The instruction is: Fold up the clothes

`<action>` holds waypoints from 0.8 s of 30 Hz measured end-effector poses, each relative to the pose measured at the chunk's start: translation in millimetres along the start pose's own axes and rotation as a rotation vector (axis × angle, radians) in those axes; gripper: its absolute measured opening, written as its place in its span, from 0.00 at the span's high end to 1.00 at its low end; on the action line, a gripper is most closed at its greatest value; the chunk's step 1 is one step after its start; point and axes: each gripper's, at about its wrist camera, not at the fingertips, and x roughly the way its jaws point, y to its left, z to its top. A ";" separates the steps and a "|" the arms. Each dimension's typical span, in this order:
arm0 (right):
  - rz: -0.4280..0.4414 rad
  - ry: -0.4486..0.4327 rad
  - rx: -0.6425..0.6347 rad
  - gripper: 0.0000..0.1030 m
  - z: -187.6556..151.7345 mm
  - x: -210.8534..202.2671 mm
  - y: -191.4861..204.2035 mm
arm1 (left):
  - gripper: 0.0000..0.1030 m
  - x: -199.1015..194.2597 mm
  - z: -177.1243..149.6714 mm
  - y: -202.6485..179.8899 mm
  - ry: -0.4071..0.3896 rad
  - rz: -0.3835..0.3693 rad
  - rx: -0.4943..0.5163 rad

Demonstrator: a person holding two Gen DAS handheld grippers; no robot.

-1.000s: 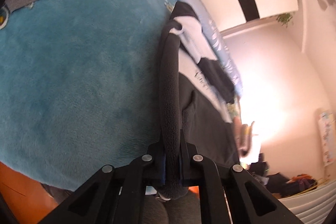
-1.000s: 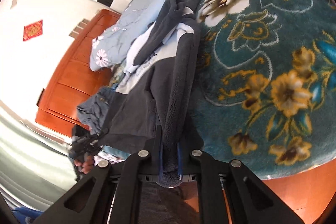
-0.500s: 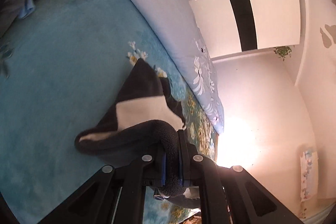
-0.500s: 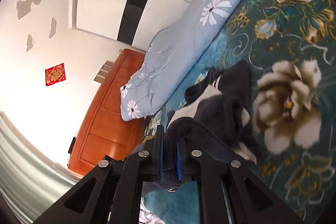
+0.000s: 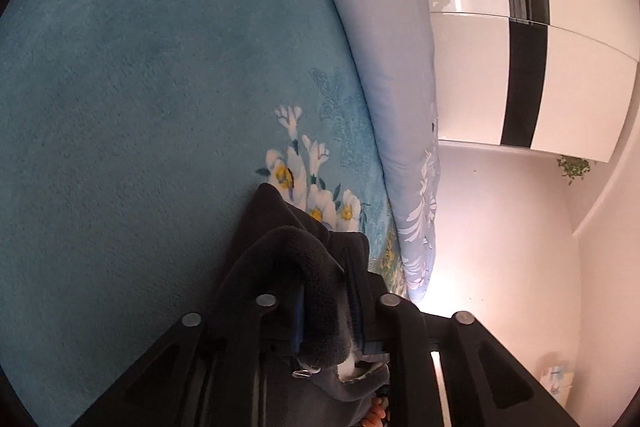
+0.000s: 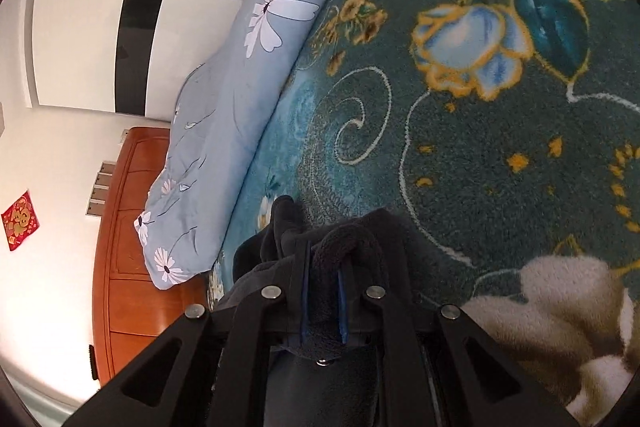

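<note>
Fleece garment [image 5: 280, 259] lowered onto blanket [image 5: 140, 87], both claws clamped

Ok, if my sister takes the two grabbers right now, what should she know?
Left gripper: shut on the dark fleece garment.
Right gripper: shut on the same garment.
The garment is bunched low against the teal floral blanket, beside the light blue quilt.
Done: both edges are gripped and carried over the blanket.
Left: lay it down flat, let go, finish folding. How far the fold has got cannot be seen.

One fleece garment [image 5: 280, 259], two hand-held grippers [image 5: 326, 311]
</note>
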 end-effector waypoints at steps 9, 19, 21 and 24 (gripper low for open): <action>0.044 -0.090 -0.202 0.28 -23.5 -49.5 33.7 | 0.22 -18.0 -39.1 -42.6 -0.053 0.023 0.253; 0.006 -0.061 -0.234 0.28 -42.5 -74.0 24.9 | 0.54 22.7 -49.3 -42.5 -0.014 0.323 0.352; -0.004 -0.054 -0.233 0.28 -43.1 -72.7 21.5 | 0.54 25.1 -39.2 -41.2 -0.011 0.270 0.284; -0.014 -0.042 -0.229 0.28 -42.6 -68.3 17.1 | 0.49 28.7 -22.7 -42.6 0.003 0.211 0.201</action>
